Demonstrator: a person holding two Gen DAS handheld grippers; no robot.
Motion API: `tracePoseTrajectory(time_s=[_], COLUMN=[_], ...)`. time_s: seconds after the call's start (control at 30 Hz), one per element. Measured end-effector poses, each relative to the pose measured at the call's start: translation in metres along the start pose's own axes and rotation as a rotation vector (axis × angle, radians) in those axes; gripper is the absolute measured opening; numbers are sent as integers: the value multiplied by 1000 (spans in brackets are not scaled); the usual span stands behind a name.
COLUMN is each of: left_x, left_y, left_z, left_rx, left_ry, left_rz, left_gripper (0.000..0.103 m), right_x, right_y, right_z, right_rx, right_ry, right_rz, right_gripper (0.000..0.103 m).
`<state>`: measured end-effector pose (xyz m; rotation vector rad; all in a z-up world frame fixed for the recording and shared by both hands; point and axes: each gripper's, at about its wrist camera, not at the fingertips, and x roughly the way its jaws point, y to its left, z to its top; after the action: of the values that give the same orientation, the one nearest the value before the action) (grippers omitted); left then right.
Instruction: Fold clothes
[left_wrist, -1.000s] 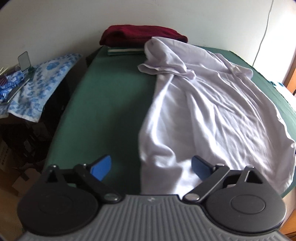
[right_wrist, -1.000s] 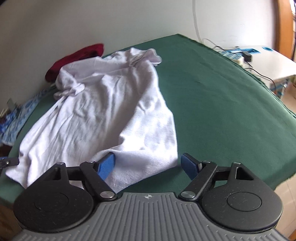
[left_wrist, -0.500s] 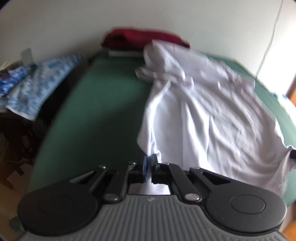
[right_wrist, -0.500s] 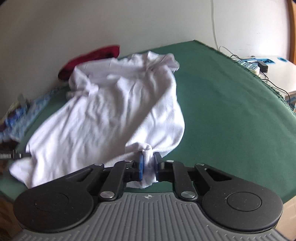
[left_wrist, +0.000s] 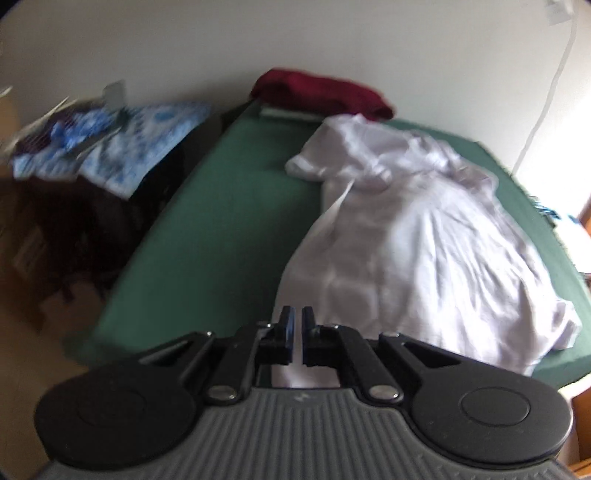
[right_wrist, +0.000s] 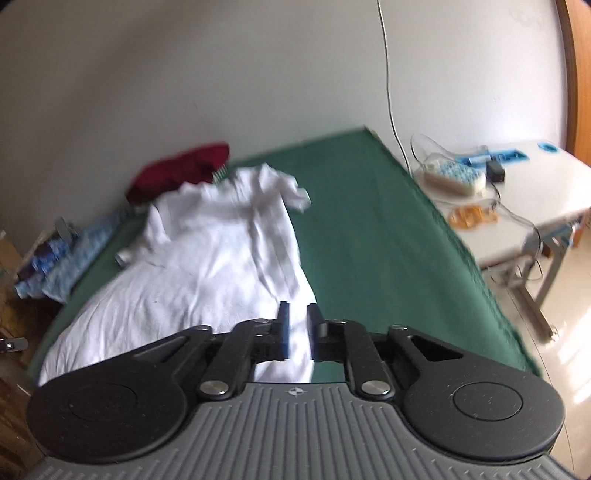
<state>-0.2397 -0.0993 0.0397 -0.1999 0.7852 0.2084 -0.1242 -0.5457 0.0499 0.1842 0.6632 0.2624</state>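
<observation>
While each tool pinches a near hem corner of the shirt (left_wrist: 424, 236), left tool (left_wrist: 294, 325) and right tool (right_wrist: 297, 325), bare green desk (right_wrist: 369, 221) lies open on both sides.

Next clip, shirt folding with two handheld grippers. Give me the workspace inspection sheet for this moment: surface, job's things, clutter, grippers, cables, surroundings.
Surface: green cloth-covered table, bare to the right of the shirt.
Job's things: white shirt spread out and wrinkled, its near hem at both grippers.
Clutter: dark red folded garment at the far edge by the wall, overlapped by the shirt's top.
Grippers: left gripper shut on the shirt's left hem corner; right gripper clamped on the right hem corner, a thicker fold of fabric between its fingers, its jaws having just eased slightly apart.
Cables: white cable hanging down the wall; thin wires on the side desk.
Surroundings: white side desk with small items; blue patterned cloth on the left.
</observation>
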Motion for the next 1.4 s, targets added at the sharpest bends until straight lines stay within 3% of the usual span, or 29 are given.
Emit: tracePoseTrajectory(time_s=[0.03, 0.07, 0.1, 0.13, 0.2, 0.3, 0.37, 0.4, 0.43, 0.5, 0.63, 0.73, 0.87, 0.93, 0.97, 1.0, 1.03, 1.07, 1.1, 1.13, 1.2, 1.27, 1.3, 1.33, 1.37, 1.4], left_x=[6, 11, 18, 24, 36, 53, 68, 69, 67, 59, -8, -25, 3, 5, 4, 5, 11, 18, 26, 36, 55, 66, 72, 70, 68, 66], left_y=[2, 7, 9, 6, 0, -20, -30, -36, -38, -37, -39, -35, -21, -20, -24, -29, -34, -38, -42, -45, -54, -60, -62, -59, -57, -54], left_z=[-5, -7, -8, -8, -8, -9, -15, -15, -11, -4, -2, -11, -23, -23, -22, -22, -21, -21, -19, -16, -11, -10, -10, -10, -9, -8], left_rx=[-22, -43, -53, -38, -6, 49, 86, 105, 91, 56, 112, 134, 79, 59, 70, 91, 108, 125, 127, 131, 155, 182, 189, 178, 167, 155], left_ry=[12, 16, 25, 31, 44, 78, 126, 102, 122, 152, 31, 24, 135, 146, 130, 106, 88, 71, 52, 61, 85, 99, 107, 101, 96, 90], left_rz=[16, 8, 6, 10, 19, -3, 6, 31, 11, -28, -77, -44, 35, 17, 11, 26, 41, 56, 51, 53, 60, 61, 64, 84, 104, 125], left_gripper=[0, 3, 24, 44, 65, 67, 56, 36, 6, 0, 0, 0, 0, 0, 0, 11, 42, 58, 74, 76, 66, 41, 25, 0, 0, 0], right_x=[6, 14, 22, 31, 45, 64, 70, 73, 75, 58, -8, -40, -9, 10, 11, 6, -1, -8, -9, -7, 12, 35, 45, 52, 59, 66], right_y=[-1, -2, -3, -1, 5, 17, 24, 24, 25, 16, -10, -25, -18, -9, -5, -3, -1, 1, 5, 9, 22, 31, 30, 26, 22, 18], right_z=[-10, -16, -23, -25, -31, -36, -38, -34, -30, -13, 24, 28, -10, -21, -22, -19, -14, -8, -2, 2, 6, 2, -1, -2, -4, -5], right_rx=[-6, -1, 4, -11, -59, -128, -158, -149, -140, -70, -1, -100, -223, -320, -352, -359, -340, -321, -297, -284, -322, -380, -382, -351, -321, -291], right_ry=[1, 18, 36, 64, 99, 128, 113, 133, 151, 118, -11, 12, 174, 244, 236, 186, 132, 79, 46, 24, 32, 37, 39, 66, 92, 119], right_rz=[-25, -30, -35, -23, 14, 18, 12, 36, 60, 137, 298, 308, 144, -4, -74, -91, -61, -30, 14, 67, 102, 54, 27, 20, 13, 7], right_gripper=[38, 49, 66, 67, 67, 67, 55, 21, 7, 6, 6, 7, 15, 30, 33, 36, 45, 52, 68, 77, 76, 71, 66, 56, 48, 30])
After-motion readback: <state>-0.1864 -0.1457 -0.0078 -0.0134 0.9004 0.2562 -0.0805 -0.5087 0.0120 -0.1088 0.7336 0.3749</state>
